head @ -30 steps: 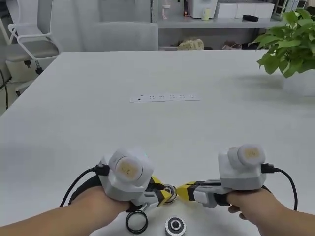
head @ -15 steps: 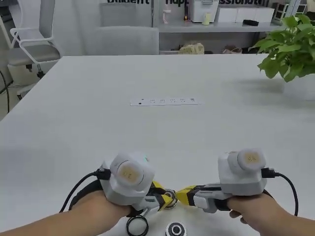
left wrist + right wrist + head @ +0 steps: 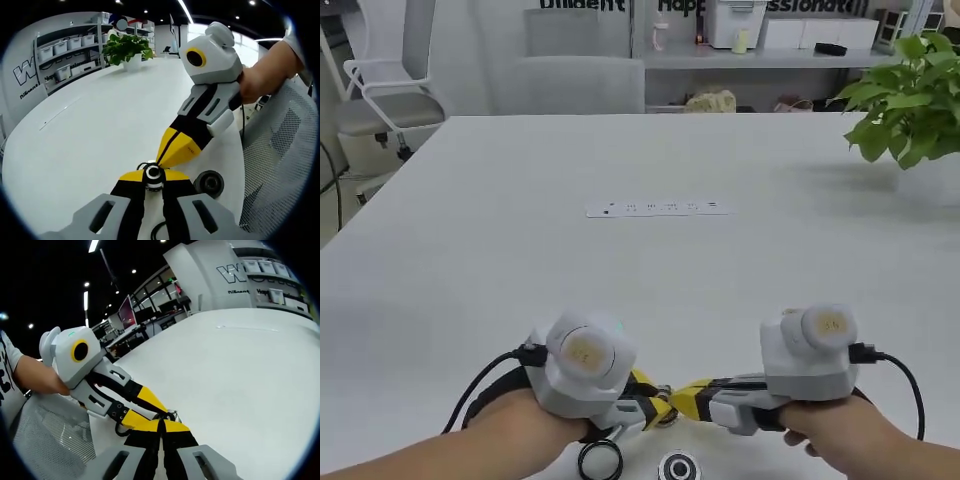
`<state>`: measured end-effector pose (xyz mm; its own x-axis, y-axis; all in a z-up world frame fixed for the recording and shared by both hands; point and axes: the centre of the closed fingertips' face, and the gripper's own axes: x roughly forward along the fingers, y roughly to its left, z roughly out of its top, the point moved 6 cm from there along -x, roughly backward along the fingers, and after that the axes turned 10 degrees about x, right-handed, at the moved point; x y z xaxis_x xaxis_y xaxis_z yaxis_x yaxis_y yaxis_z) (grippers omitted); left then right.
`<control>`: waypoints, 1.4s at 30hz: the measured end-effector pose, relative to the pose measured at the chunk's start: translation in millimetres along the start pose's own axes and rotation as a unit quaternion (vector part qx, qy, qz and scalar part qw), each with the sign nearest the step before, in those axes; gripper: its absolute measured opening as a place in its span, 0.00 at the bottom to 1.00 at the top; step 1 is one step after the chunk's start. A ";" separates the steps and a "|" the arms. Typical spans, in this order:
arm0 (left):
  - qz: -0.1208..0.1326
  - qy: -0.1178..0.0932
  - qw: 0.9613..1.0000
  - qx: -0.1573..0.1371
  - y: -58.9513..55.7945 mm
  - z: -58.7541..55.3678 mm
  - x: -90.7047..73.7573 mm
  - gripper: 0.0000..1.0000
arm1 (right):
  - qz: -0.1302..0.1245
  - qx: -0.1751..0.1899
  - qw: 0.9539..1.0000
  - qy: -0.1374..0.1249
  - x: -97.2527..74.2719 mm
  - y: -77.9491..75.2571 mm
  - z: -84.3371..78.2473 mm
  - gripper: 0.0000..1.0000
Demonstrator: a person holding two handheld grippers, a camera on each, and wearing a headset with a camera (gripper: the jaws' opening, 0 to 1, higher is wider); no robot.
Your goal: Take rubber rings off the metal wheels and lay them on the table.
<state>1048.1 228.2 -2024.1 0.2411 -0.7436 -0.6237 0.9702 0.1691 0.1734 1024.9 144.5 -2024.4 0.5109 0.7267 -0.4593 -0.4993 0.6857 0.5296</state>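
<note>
My left gripper (image 3: 152, 182) is shut on a small metal wheel (image 3: 153, 174), held just above the table near its front edge. My right gripper (image 3: 164, 160) comes in from the upper right, and its yellow tips meet the wheel's rim, shut on the thin black rubber ring (image 3: 172, 415). In the head view the left gripper (image 3: 653, 408) and right gripper (image 3: 680, 402) stand tip to tip at the wheel (image 3: 666, 414). A loose black ring (image 3: 600, 460) lies on the table below them. Beside it is a second wheel (image 3: 678, 467) with its ring on.
The white table (image 3: 640, 280) stretches far ahead, with a flush power strip (image 3: 658, 208) at mid-table. A potted plant (image 3: 905, 90) stands at the far right. Chairs (image 3: 380, 95) and shelves are behind the table. Black cables trail from both grippers.
The head view has tilted slightly. Both grippers stay tip to tip on the same wheel, with no clear movement of the wheel or ring.
</note>
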 end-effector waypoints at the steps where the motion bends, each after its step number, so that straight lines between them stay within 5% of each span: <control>1: 0.000 -0.001 1.000 -0.001 0.0 0.0 -0.1 0.07 | 0.002 0.001 1.000 0.000 -0.1 0.9 0.2 0.00; 26: -0.006 -0.002 1.000 0.015 -3.7 0.6 -1.5 0.10 | -0.001 -0.002 1.000 0.007 -1.6 -4.7 -5.6 0.00; 42: 0.000 -0.009 1.000 0.008 -4.5 2.2 -32.2 0.25 | 0.007 0.001 1.000 0.007 -5.0 0.2 -3.5 0.00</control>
<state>1035.9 249.9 -2003.1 0.2397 -0.7555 -0.6098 0.9699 0.1585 0.1849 1019.8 141.1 -2024.5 0.4938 0.7369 -0.4617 -0.5049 0.6752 0.5377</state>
